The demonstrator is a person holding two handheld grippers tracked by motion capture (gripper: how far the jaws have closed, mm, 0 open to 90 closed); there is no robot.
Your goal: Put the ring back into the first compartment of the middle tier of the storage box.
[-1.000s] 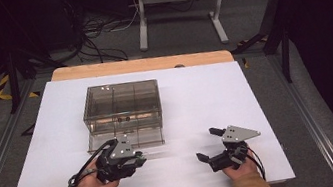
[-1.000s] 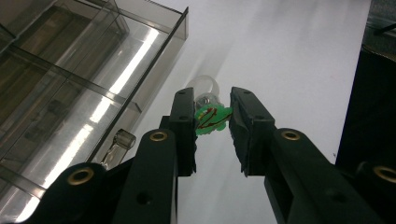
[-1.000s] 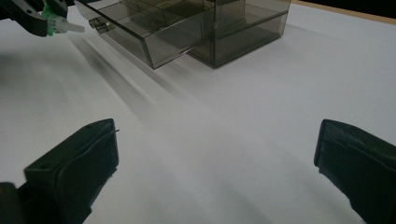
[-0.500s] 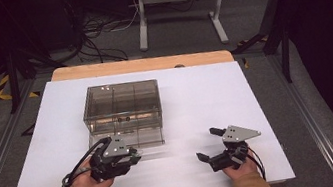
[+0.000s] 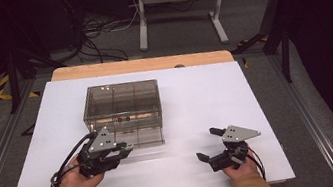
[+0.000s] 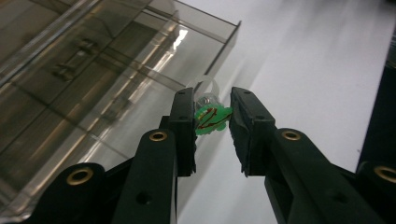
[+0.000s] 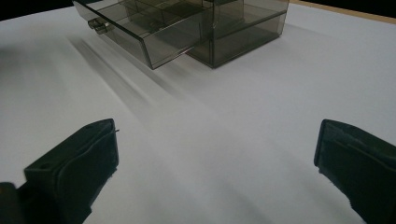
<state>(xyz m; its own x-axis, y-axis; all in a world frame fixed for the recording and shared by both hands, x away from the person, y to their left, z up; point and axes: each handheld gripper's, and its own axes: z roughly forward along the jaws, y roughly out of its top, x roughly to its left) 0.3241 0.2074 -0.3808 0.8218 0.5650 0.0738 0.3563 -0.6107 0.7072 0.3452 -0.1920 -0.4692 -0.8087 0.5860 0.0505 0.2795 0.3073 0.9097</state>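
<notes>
A smoky clear drawer box (image 5: 123,111) sits on a white surface (image 5: 214,91), its bottom drawer (image 7: 140,35) pulled out toward the person. Just in front of that open drawer, the left tongs (image 6: 212,123) are closed on a small green ring toy (image 6: 211,117) with a clear loop, held at the drawer's front corner. The right tongs (image 5: 210,143) rest well to the right of the box, spread wide with nothing between them.

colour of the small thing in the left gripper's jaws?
Bright green with dark red line markings, on a clear ring. Shows best in the left gripper view.
</notes>
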